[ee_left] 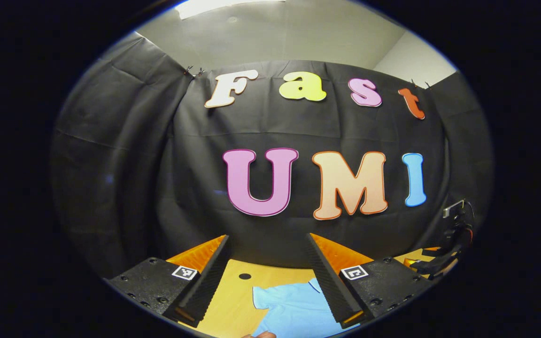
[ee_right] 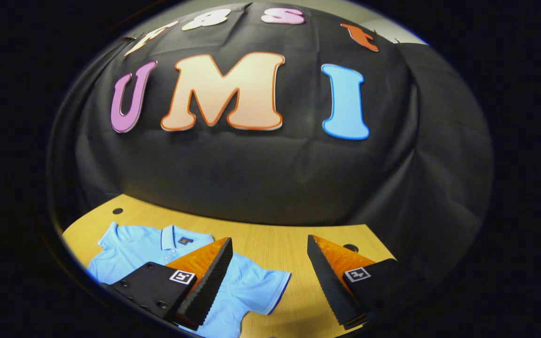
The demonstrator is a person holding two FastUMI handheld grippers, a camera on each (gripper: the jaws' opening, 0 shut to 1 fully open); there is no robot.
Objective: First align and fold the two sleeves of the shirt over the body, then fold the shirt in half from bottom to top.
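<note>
Light blue polo shirt (ee_right: 148,249) lies flat on the wooden table (ee_right: 275,244), lower left of the right gripper view; soft, thin cloth, best pinched at the sleeve hem (ee_right: 277,291). Left tool (ee_left: 268,277) and right tool (ee_right: 270,281) both gape wide, empty

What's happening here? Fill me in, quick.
A person holds a gripper in each hand above a wooden table where a light blue polo shirt lies flat, sleeves still spread. The left gripper and the right gripper are both open and hold nothing. No fold has been made yet.
</note>
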